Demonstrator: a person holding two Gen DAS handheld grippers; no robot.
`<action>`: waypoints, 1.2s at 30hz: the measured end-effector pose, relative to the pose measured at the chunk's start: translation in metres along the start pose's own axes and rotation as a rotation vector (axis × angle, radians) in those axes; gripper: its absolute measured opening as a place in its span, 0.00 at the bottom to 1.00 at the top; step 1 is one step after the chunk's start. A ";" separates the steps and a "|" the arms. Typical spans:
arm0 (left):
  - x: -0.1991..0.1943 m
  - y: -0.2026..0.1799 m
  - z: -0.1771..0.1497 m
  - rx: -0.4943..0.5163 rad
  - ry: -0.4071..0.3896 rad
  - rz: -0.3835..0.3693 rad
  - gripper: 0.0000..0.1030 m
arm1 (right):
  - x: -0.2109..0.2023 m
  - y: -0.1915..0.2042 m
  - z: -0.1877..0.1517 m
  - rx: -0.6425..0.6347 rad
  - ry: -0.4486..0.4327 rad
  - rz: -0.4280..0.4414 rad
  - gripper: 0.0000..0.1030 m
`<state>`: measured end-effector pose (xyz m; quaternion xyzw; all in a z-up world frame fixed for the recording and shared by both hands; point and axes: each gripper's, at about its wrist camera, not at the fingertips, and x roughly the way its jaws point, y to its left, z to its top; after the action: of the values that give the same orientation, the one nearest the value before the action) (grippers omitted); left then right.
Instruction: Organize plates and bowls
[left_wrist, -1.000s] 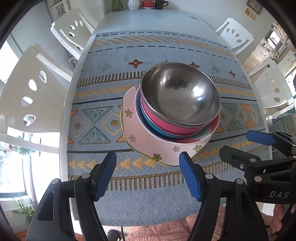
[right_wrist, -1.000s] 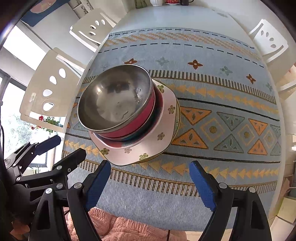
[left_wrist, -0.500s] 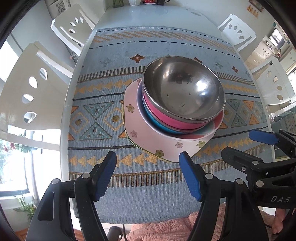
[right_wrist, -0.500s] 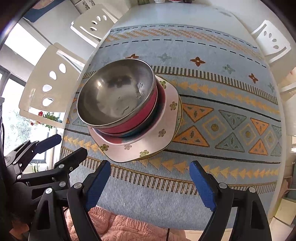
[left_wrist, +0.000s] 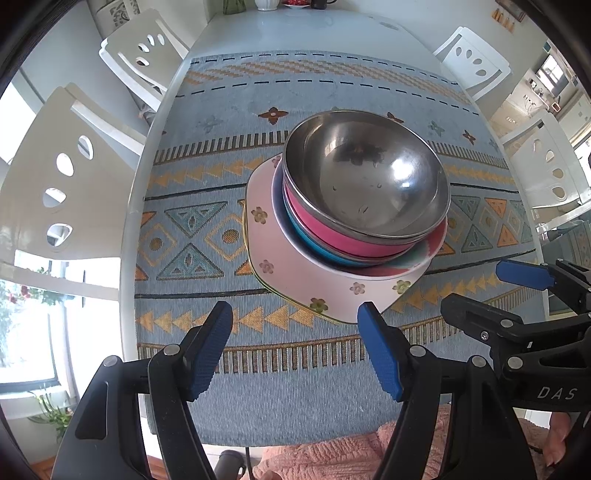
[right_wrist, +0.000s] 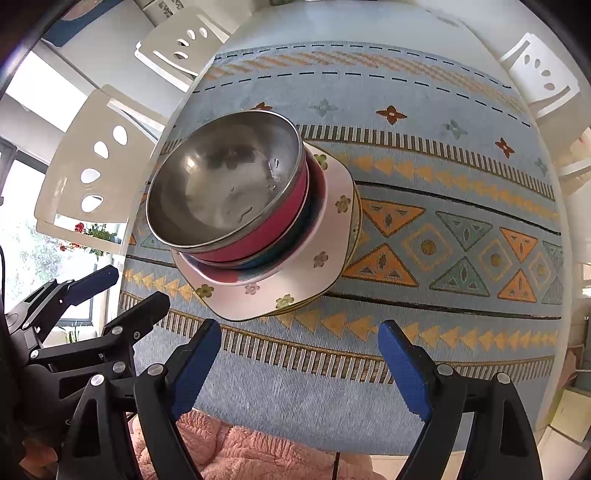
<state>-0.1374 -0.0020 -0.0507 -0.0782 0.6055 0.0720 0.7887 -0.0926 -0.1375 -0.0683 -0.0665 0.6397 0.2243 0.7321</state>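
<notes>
We see a white oval table (left_wrist: 236, 33) ringed by white chairs (left_wrist: 66, 177), most of its top covered by a blue patterned cloth (left_wrist: 295, 398) with orange triangles. The stack of dishes sits on that cloth, nearer the left edge of the table than the right and toward our near side. At its bottom we make out a pink square plate (left_wrist: 295, 266) with small flowers, a greenish rim of another plate just under it. On it rests a white plate with a striped face (left_wrist: 424, 254), then a blue bowl (left_wrist: 317, 243), a pink bowl (left_wrist: 325, 225), and on top a steel bowl (left_wrist: 369, 177), empty and upright.

Both grippers hover above the near edge of the cloth, clear of the stack. Our left gripper (left_wrist: 295, 350) stands wide with nothing between its blue pads (left_wrist: 212, 350). Our right gripper (right_wrist: 299, 365) is likewise spread wide and empty. A pink fleecy garment (right_wrist: 236, 454) shows below.
</notes>
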 end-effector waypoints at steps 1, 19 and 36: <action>0.000 0.000 0.000 0.000 -0.001 0.001 0.66 | 0.000 0.000 0.000 0.000 0.001 0.000 0.83; 0.001 0.001 -0.001 0.000 0.007 0.005 0.66 | -0.001 -0.002 0.000 -0.017 -0.005 -0.010 0.83; -0.004 0.008 -0.004 -0.007 -0.006 0.022 0.66 | -0.007 0.005 0.000 -0.049 -0.031 -0.026 0.83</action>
<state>-0.1441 0.0044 -0.0485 -0.0739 0.6035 0.0829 0.7896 -0.0958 -0.1345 -0.0607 -0.0894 0.6217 0.2313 0.7430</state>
